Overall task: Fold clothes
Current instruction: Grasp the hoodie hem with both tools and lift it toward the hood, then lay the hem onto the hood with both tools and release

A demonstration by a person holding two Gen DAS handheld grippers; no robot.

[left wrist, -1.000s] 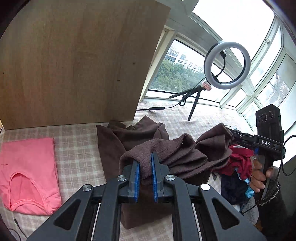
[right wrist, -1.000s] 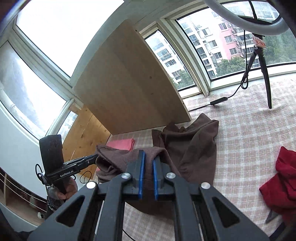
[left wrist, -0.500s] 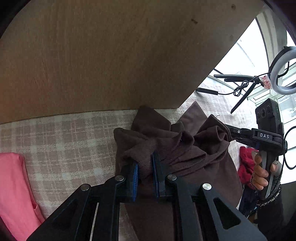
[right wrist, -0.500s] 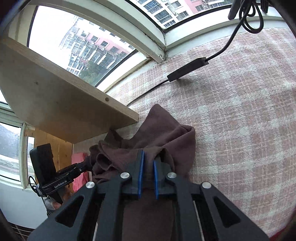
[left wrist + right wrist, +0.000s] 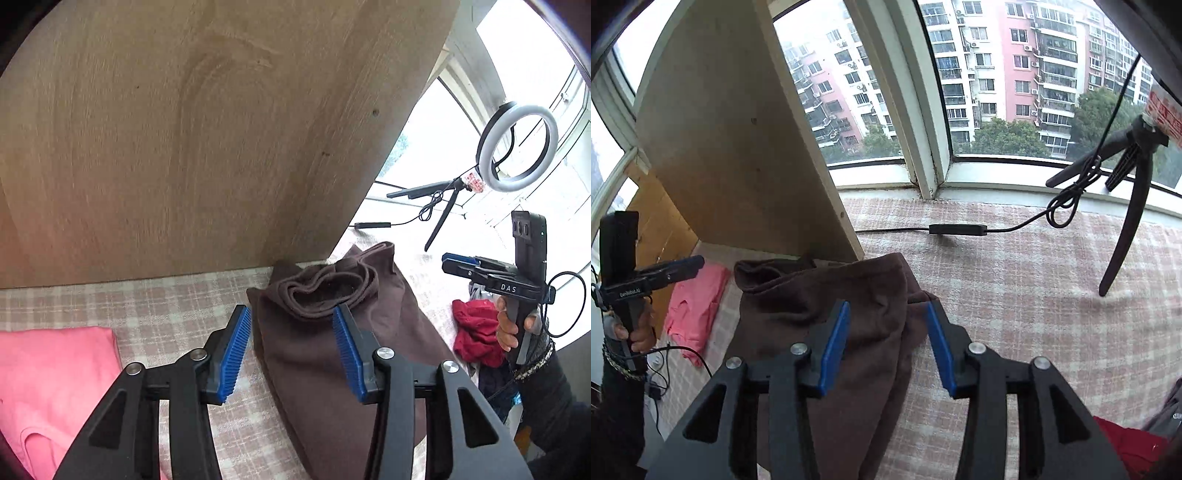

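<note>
A dark brown garment (image 5: 325,347) lies folded lengthwise on the checked cloth, its bunched waistband end (image 5: 328,288) toward the wooden board. My left gripper (image 5: 291,350) hovers open just above that end, blue pads spread and empty. In the right wrist view the same brown garment (image 5: 812,306) lies flat below my right gripper (image 5: 886,343), which is open too, with nothing between its fingers. The right gripper (image 5: 458,264) also shows at the right of the left wrist view, held by a hand. The left gripper (image 5: 687,267) appears at the left of the right wrist view.
A folded pink top (image 5: 48,384) lies left of the brown garment. A red garment (image 5: 476,328) and darker clothes sit in a heap at the right. An upright wooden board (image 5: 184,129) backs the surface. A ring light on a tripod (image 5: 517,147) and its cable (image 5: 956,229) stand near the window.
Both grippers carried the brown garment's end toward the board, laid it down and opened. The fabric now rests flat, released from both.
</note>
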